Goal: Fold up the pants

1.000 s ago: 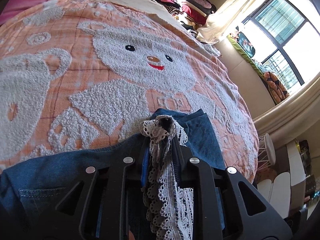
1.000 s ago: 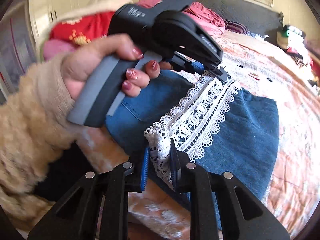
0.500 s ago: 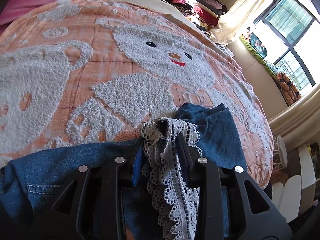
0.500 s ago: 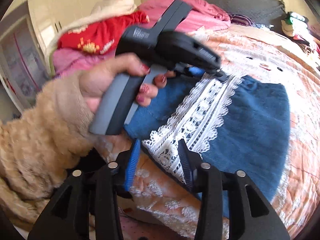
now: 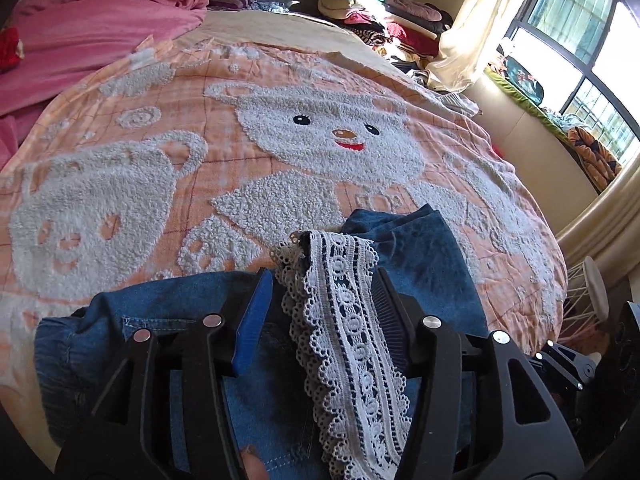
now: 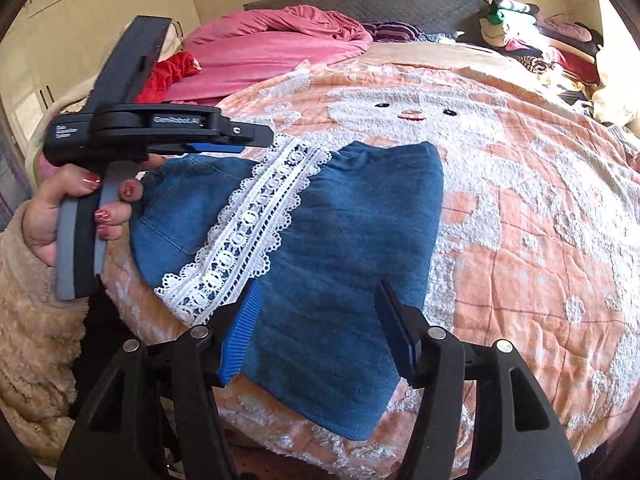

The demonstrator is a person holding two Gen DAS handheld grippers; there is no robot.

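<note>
The blue pants (image 6: 332, 240) lie folded on the orange bear blanket (image 6: 540, 208), near the bed's edge. A white lace strip (image 6: 248, 220) runs across them. The left gripper (image 5: 322, 292) has its fingers wide apart, with the lace lying loose between them. The right gripper (image 6: 318, 304) is also spread wide above the pants, holding nothing.
</note>
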